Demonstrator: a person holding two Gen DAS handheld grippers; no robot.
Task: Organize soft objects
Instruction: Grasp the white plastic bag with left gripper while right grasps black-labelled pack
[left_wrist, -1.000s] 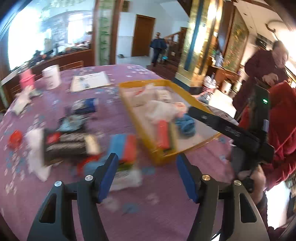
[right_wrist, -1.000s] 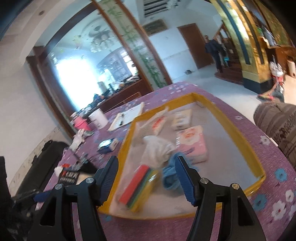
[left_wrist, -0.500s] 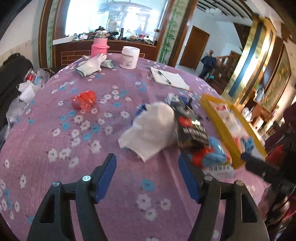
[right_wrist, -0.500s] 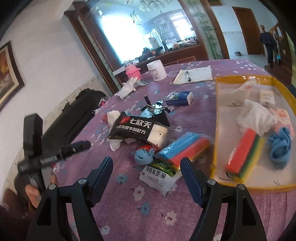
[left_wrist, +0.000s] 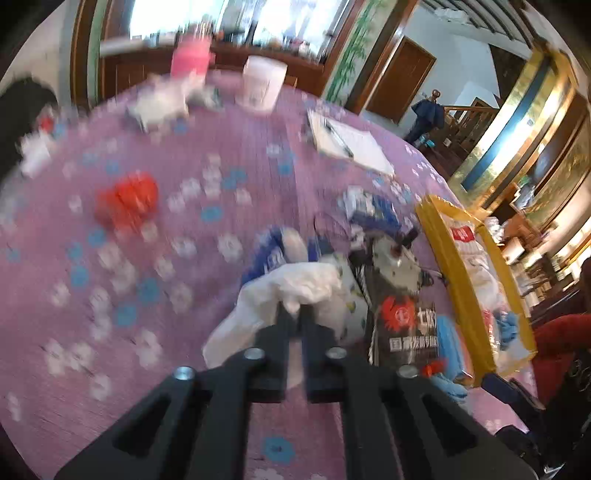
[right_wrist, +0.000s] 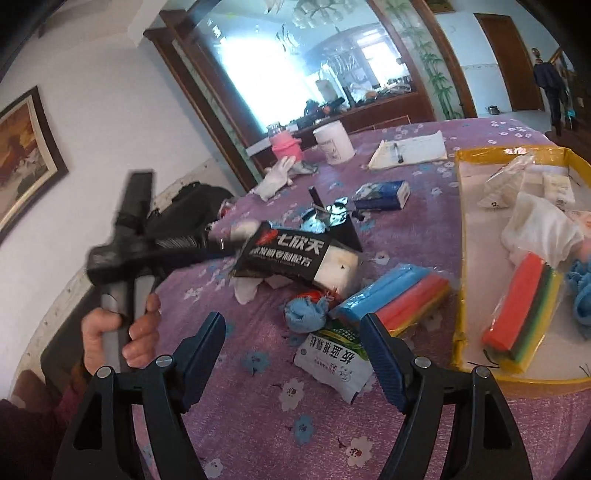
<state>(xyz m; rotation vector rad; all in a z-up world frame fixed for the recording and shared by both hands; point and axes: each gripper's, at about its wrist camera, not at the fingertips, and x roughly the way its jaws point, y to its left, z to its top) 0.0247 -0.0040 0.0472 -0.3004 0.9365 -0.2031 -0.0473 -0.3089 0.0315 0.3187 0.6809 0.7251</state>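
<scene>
1. My left gripper (left_wrist: 294, 314) has its jaws pressed together on a white cloth (left_wrist: 295, 288) that lies on the purple flowered tablecloth (left_wrist: 221, 155). The cloth bunches over the fingertips, so I cannot see them.
2. The left view is smeared with blur; the red thing (left_wrist: 127, 201) to the far left is too soft for me to identify.
3. A black packet (left_wrist: 404, 321) lies just right of the cloth and covers part of it, with the yellow tray (left_wrist: 448, 266) beyond.
4. My right gripper (right_wrist: 295, 354) hangs with its jaws wide apart and nothing between them, above a blue rag (right_wrist: 304, 312) and a white-green pouch (right_wrist: 338, 363).
5. In the right view the left gripper's arm is blurred, and its tips are hidden behind the black packet.
6. The tray runs off the right view's edge, cutting its contents.
</scene>
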